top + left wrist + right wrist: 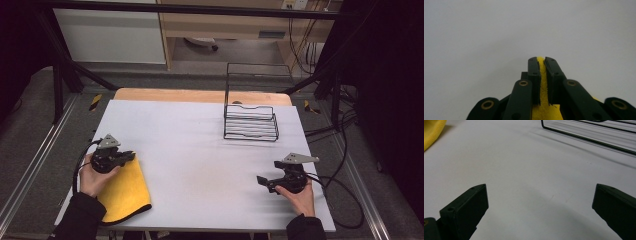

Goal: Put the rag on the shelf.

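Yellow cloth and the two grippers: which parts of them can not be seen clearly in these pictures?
- Yellow cloth: in the high view the left hand and left gripper cover its near-left part.
- Same cloth in the left gripper view: the shut jaws hide all but a strip.
- Same cloth in the right gripper view: cut off by the top-left corner.
- Right gripper: its jaw tips are too small in the high view.

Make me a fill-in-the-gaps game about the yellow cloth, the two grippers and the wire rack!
1. The left gripper has its jaws shut on the ____ cloth.
2. The jaws of the right gripper stand wide ____ over the white table, with nothing between them.
3. The black wire rack stands on the far side of the table, nearer the ____ gripper.

Missing words: yellow; open; right
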Action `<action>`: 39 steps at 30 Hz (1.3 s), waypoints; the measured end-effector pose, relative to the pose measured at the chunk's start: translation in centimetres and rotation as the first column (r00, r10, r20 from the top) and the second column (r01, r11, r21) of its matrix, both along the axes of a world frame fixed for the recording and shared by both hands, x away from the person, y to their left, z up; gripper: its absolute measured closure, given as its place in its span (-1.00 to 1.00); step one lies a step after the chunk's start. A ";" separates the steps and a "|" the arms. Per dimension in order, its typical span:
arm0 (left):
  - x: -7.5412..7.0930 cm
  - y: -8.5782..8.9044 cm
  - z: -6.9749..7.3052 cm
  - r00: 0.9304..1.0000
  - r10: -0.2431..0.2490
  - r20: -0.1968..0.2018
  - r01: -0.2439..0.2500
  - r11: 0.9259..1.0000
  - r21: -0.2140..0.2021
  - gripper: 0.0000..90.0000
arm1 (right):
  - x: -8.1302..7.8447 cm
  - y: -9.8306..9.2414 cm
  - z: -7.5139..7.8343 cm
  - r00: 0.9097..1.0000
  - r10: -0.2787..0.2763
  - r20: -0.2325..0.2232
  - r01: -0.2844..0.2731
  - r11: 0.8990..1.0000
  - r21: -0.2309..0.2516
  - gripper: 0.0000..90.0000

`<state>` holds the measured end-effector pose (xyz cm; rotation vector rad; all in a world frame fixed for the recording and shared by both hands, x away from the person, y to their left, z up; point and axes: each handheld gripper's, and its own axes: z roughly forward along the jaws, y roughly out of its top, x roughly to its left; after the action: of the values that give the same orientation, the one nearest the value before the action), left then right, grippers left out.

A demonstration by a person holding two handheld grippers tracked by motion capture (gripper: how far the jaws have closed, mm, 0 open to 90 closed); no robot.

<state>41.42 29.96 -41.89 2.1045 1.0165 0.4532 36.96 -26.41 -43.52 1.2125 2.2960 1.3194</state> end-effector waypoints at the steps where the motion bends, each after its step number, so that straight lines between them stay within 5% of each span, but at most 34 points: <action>1: 0.0 -0.4 0.1 1.000 -0.011 0.005 0.011 1.000 -0.006 0.85 | 0.0 0.0 0.0 1.000 0.001 0.002 -0.001 1.000 -0.002 -0.98; 6: 0.2 -2.4 0.4 0.998 -0.063 0.008 0.064 0.998 -0.021 0.85 | 0.0 0.0 0.0 1.000 -0.003 -0.002 0.003 1.000 0.001 -0.98; 10: 0.5 -4.3 0.3 0.993 -0.118 0.010 0.118 0.993 0.006 0.85 | 0.0 0.1 0.0 1.000 0.001 -0.003 -0.001 1.000 -0.006 -0.98; 15: 0.8 -6.7 0.3 0.983 -0.184 0.014 0.183 0.982 0.035 0.85 | 0.0 0.1 0.0 1.000 0.000 -0.002 0.000 1.000 -0.007 -0.98; 23: 1.1 -11.1 0.9 0.966 -0.257 0.014 0.257 0.966 0.008 0.86 | 0.0 0.1 -0.1 1.000 0.002 0.003 -0.002 1.000 -0.013 -0.98; 31: 1.1 -16.2 0.6 0.938 -0.347 -0.003 0.347 0.937 0.029 0.86 | 0.1 0.1 -0.1 1.000 0.003 0.007 -0.003 1.000 -0.017 -0.97; 36: 1.1 -18.2 -0.1 0.928 -0.371 -0.020 0.371 0.928 0.030 0.86 | 0.0 0.1 -0.1 1.000 0.001 0.012 0.000 1.000 -0.012 -0.97; 39: 1.4 -18.6 -0.8 0.929 -0.368 -0.037 0.369 0.929 0.027 0.83 | 0.0 0.1 -0.1 1.000 0.001 0.017 -0.001 1.000 -0.015 -0.97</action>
<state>42.85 11.34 -42.66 2.2737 0.6092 0.2497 37.01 -26.30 -43.66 1.1904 2.2910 1.3053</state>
